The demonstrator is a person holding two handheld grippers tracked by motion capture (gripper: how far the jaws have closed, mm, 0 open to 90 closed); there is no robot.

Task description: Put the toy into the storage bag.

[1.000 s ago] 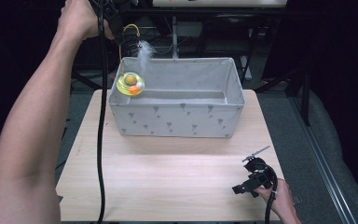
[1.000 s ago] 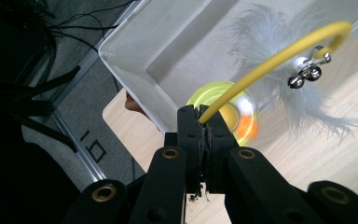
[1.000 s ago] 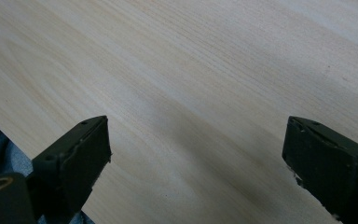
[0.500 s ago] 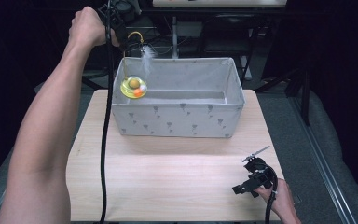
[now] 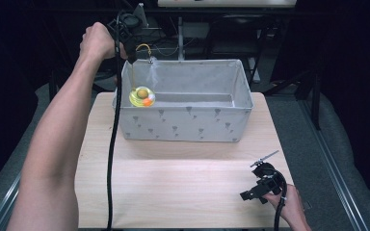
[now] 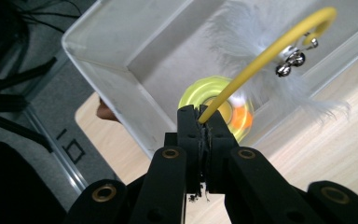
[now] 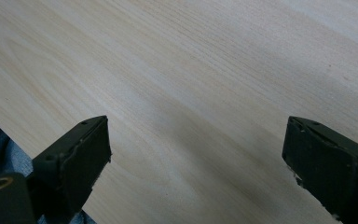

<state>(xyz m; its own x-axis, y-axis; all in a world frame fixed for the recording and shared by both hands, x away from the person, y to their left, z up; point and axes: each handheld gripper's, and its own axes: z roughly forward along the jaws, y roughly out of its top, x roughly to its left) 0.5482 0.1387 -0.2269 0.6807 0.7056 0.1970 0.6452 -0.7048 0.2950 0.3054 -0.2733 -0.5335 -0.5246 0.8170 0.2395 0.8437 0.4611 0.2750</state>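
The left tongs (image 6: pixel 200 122) are pressed together on the thin yellow stem (image 6: pixel 256 60) of a cat toy — the stem comes out between the two black jaws and arcs up and away to a curled end, where small silver bells (image 6: pixel 292 59) and a white feather (image 6: pixel 261 51) hang. In the high view the left tongs (image 5: pixel 131 54) sit in the person's left hand (image 5: pixel 99 41) above the far left corner of a grey fabric bin (image 5: pixel 188 122), with the stem (image 5: pixel 134 77) running straight down from them to the toy's round yellow-green base (image 5: pixel 142 97). That base, with a brownish ball and an orange ball on it, hangs inside the bin at its left end, close to the left wall; whether it touches the bin's floor cannot be told. The feather (image 5: pixel 152 72) dangles just beside the stem, against the bin's back wall.

The right tongs (image 7: pixel 196 154) are spread wide with nothing between them — only the pale wood of the bench (image 7: pixel 205 70) lies beneath. In the high view the right tongs (image 5: pixel 262 180) rest low over the near right part of the bench (image 5: pixel 173 187), held in the right hand (image 5: pixel 289 204), well apart from the bin.

The bin stands on the far half of the bench, its front wall printed with small dark figures.
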